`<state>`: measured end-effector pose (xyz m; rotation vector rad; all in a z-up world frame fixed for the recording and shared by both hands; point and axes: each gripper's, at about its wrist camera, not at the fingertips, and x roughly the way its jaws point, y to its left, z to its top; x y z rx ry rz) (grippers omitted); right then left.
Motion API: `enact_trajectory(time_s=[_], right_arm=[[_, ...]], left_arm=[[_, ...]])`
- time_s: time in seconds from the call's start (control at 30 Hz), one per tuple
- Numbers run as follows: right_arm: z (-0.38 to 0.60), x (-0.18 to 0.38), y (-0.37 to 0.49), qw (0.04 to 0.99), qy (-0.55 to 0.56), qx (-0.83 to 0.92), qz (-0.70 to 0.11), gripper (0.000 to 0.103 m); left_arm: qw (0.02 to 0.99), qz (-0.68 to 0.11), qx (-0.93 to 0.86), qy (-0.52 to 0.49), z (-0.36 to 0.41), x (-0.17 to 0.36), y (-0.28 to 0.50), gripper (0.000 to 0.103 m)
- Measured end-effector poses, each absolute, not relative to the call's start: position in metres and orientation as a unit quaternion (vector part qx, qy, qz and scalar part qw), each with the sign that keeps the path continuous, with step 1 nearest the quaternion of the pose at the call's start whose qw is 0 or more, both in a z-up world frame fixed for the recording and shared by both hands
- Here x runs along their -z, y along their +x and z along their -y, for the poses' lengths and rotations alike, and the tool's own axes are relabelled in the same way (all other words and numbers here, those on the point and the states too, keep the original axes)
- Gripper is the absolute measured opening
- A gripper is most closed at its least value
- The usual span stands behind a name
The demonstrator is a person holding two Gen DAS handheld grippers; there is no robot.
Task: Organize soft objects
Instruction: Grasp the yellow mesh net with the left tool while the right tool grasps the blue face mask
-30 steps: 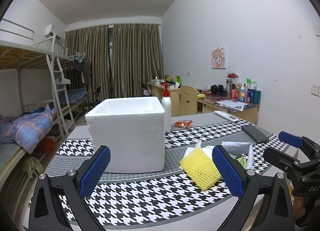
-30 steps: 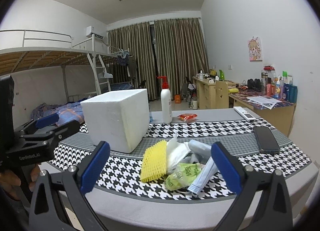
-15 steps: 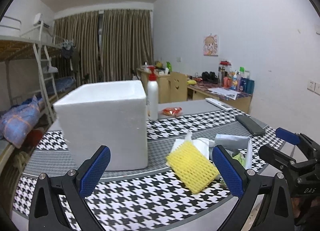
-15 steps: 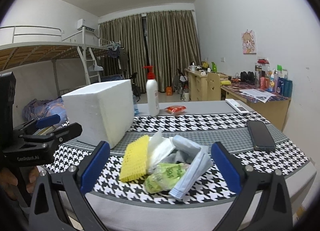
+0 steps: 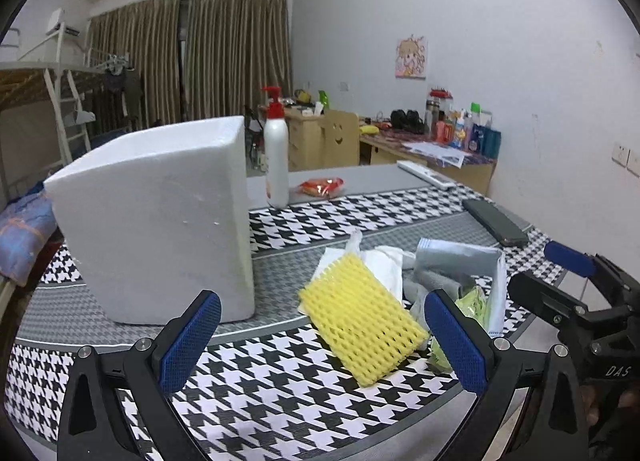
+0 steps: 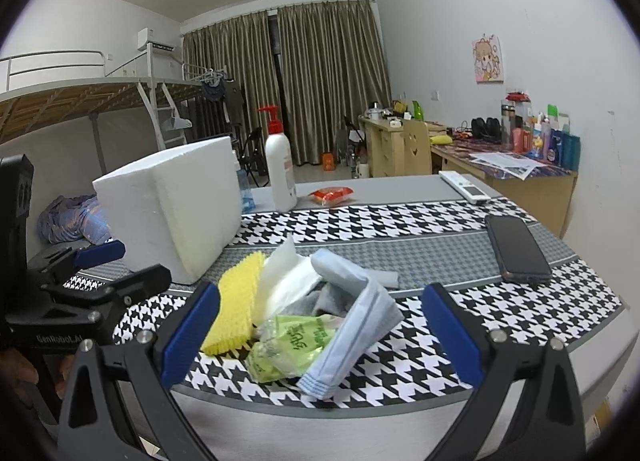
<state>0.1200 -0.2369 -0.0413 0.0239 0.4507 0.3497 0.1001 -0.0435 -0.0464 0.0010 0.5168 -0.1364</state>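
Observation:
A pile of soft things lies on the houndstooth tablecloth: a yellow foam net [image 5: 362, 319] [image 6: 236, 303], white tissue [image 6: 290, 275], a grey cloth [image 5: 452, 261], a light blue face mask [image 6: 360, 321] and a green plastic packet [image 6: 294, 345]. A white foam box [image 5: 160, 229] [image 6: 172, 205] stands to their left. My left gripper [image 5: 320, 341] is open and empty, just short of the yellow net. My right gripper [image 6: 316, 333] is open and empty, in front of the packet and mask. Each gripper shows at the edge of the other's view.
A white pump bottle [image 6: 280, 169] and a red snack packet [image 6: 332, 194] stand behind the box. A black phone [image 6: 516, 247] and a white remote [image 6: 464, 187] lie at the right. The table's front edge [image 6: 360, 413] is close. Desks and a bunk bed stand behind.
Both grippers have moved forward and rightward toward the pile, which now looms larger. The foam box has slid to the left in both views. Both grippers stay open.

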Motion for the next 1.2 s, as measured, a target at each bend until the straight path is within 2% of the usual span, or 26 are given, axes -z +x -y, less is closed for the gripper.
enact_trajectory(time_s=[0.5, 0.67, 0.87, 1.0, 1.07, 1.2], right_arm=[[0.249, 0.053, 0.143, 0.955, 0.014, -0.165, -0.245, 0.102], [0.251, 0.056, 0.150, 0.953, 0.014, -0.165, -0.252, 0.102], [0.254, 0.056, 0.156, 0.952, 0.014, -0.168, -0.256, 0.102], [0.254, 0.059, 0.159, 0.950, 0.012, -0.170, -0.260, 0.102], [0.254, 0.060, 0.161, 0.949, 0.014, -0.170, -0.264, 0.102], [0.257, 0.061, 0.165, 0.946, 0.020, -0.176, -0.272, 0.102]], left_arm=[[0.946, -0.313, 0.077, 0.003, 0.066, 0.069, 0.139, 0.102], [0.937, -0.342, 0.075, -0.007, 0.069, 0.079, 0.154, 0.097], [0.934, -0.350, 0.073, -0.014, 0.075, 0.081, 0.161, 0.097], [0.930, -0.361, 0.065, -0.011, 0.078, 0.086, 0.167, 0.088], [0.927, -0.369, 0.062, -0.005, 0.079, 0.089, 0.169, 0.077], [0.920, -0.386, 0.066, -0.006, 0.080, 0.097, 0.171, 0.068]])
